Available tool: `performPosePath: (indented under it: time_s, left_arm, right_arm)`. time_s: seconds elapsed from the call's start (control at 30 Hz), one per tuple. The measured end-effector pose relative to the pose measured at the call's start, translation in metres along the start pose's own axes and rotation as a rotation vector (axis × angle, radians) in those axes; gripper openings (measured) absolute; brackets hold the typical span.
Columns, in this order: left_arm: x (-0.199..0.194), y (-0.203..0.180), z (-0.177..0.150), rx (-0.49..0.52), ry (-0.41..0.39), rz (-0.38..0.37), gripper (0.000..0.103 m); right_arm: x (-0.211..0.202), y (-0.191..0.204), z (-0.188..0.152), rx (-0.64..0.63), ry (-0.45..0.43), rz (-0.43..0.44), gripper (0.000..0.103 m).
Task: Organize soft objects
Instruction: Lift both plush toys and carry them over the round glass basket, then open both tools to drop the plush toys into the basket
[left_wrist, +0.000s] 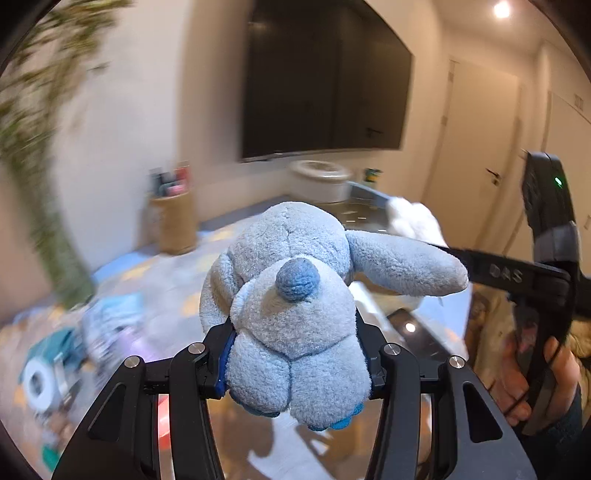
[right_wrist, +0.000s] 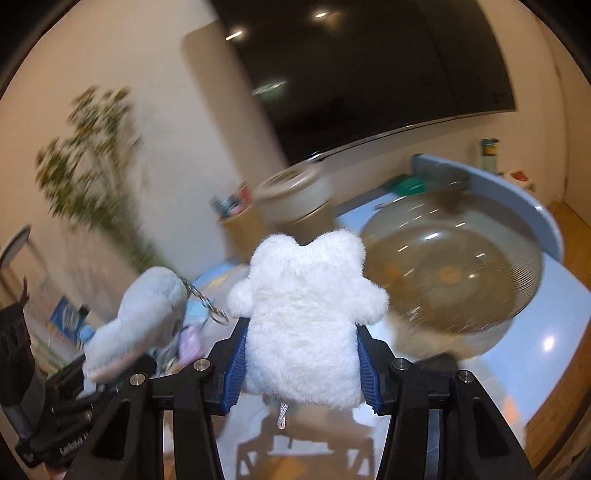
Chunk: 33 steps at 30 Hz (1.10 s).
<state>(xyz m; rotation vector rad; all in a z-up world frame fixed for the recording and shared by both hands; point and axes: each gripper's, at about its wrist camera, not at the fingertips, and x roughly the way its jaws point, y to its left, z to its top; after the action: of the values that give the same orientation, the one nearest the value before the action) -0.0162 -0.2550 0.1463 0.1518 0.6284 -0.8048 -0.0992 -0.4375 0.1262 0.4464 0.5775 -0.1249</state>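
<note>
Clamping a grey-blue plush (left_wrist: 291, 314), the left gripper (left_wrist: 295, 369) mirrors the right gripper (right_wrist: 301, 365), seemingly pinching a white plush (right_wrist: 306, 314).

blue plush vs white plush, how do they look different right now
Colour: the blue plush is pale grey-blue with a darker blue tail nub; the white plush is plain white.
Shape: the blue plush is rounded with a long limb sticking out sideways; the white plush is flatter, with short stubby limbs.
Extras: the blue plush has a metal keychain; the white plush has a small cord loop.
Shared: each is clamped between a gripper's blue pads, left gripper and right gripper.
</note>
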Motion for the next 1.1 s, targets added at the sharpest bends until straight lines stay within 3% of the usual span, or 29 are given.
performPosePath:
  time_s: [0.2,0.43,0.47,0.57,0.6,0.63,0.87,1.1]
  left_arm:
    - [0.051,-0.058,0.044,0.107,0.032,-0.084,0.047]
    - [0.122,-0.097,0.067,0.09,0.074,-0.074,0.048]
    - [0.13,-0.102,0.068,0.098,0.075,-0.067,0.05]
    - [0.151,-0.119,0.07,0.137,0.065,-0.036,0.063]
    - [0.155,-0.122,0.07,0.147,0.067,-0.025,0.071]
    - [0.159,-0.126,0.069,0.157,0.073,-0.025,0.073]
    - [0.126,-0.134,0.061,0.198,0.053,-0.069,0.074]
    - [0.065,-0.098,0.042,0.158,0.028,-0.057,0.075]
  right_arm:
    - [-0.002,-0.063,0.044,0.081,-0.015,-0.057,0.051]
    - [0.024,-0.142,0.081,0.257,0.034,-0.112,0.053]
    - [0.029,-0.151,0.084,0.272,0.045,-0.127,0.054]
    - [0.041,-0.174,0.089,0.321,0.075,-0.153,0.072]
    - [0.045,-0.181,0.089,0.34,0.092,-0.154,0.072]
    - [0.046,-0.186,0.088,0.35,0.104,-0.148,0.072]
    - [0.029,-0.194,0.074,0.357,0.124,-0.094,0.072]
    - [0.001,-0.163,0.056,0.304,0.118,-0.031,0.072]
